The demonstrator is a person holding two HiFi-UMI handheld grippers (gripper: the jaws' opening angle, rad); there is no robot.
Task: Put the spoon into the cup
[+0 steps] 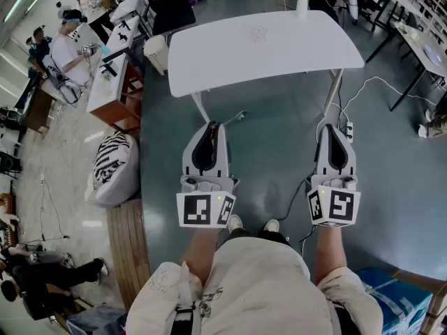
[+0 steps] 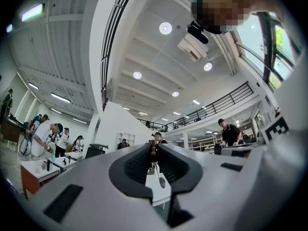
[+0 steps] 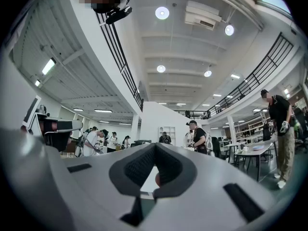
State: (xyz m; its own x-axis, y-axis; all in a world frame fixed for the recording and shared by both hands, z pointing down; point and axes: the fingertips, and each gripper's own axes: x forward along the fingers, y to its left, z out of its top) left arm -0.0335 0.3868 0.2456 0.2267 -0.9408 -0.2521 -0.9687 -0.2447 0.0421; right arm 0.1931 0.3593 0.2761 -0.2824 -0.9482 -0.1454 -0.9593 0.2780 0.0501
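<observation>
Both grippers are held low, on the near side of the white surface (image 1: 209, 54), well short of its edge and over the grey floor (image 1: 279, 159). The left gripper (image 1: 209, 125) points at the surface's near left leg. The right gripper (image 1: 332, 125) sits just below the near right leg.

In the left gripper view the fingers (image 2: 139, 163) are pressed together at the tips, with nothing between them. It's the same in the right gripper view: the right gripper (image 3: 155, 147) has its dark pads closed and is empty, tips touching.

Out on the surface, near its middle and slightly towards the far edge, is a small, pale, see-through shape (image 1: 258, 33). It seems to be the cup, and it looks clear and glassy, barely standing out from the white top. It is too faint and small to tell the spoon apart from it. It sits well apart from both grippers.
</observation>
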